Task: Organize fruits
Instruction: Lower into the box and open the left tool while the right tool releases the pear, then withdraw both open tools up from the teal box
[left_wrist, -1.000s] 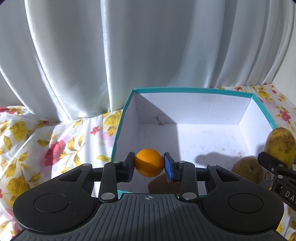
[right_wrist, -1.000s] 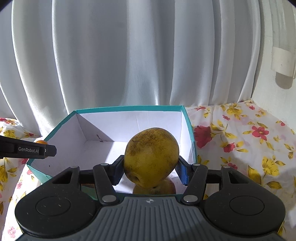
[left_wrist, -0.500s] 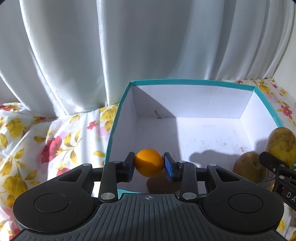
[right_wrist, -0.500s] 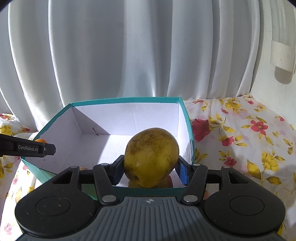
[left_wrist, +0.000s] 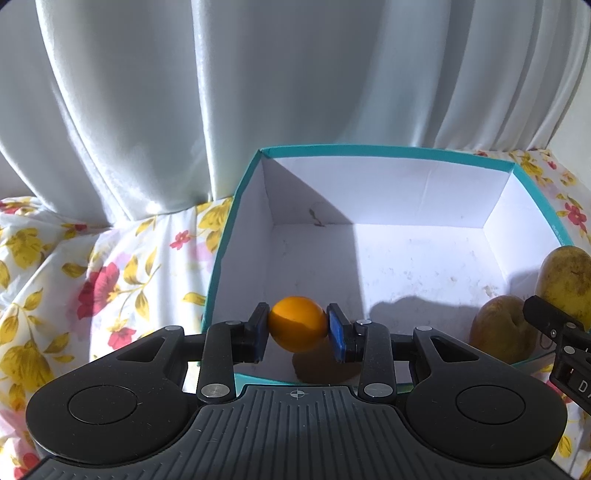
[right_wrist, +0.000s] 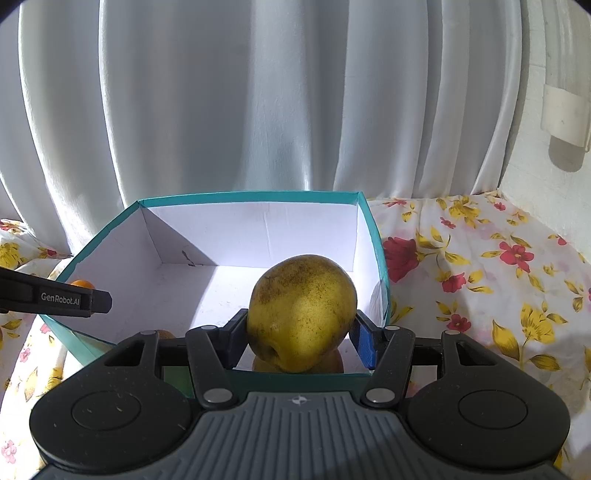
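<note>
The box (left_wrist: 236, 236), teal outside and white inside, stands open on a flowered cloth (left_wrist: 92, 280) in front of a pale curtain (left_wrist: 258, 74). The left gripper (left_wrist: 297, 328) has its blue pads pressed against both sides of a small orange (left_wrist: 297, 326), which hangs above the near left corner of the box floor, just inside the near wall. The right gripper (right_wrist: 300, 332) is clamped on a large speckled yellow pear (right_wrist: 301, 312), its pads tight on either flank, and holds it above the near right part of the box. Directly beneath that pear, a second yellow-brown pear (left_wrist: 502, 328) rests on the box floor in the near right corner. In the right wrist view the left gripper shows as a dark bar over the box's left wall.
</note>
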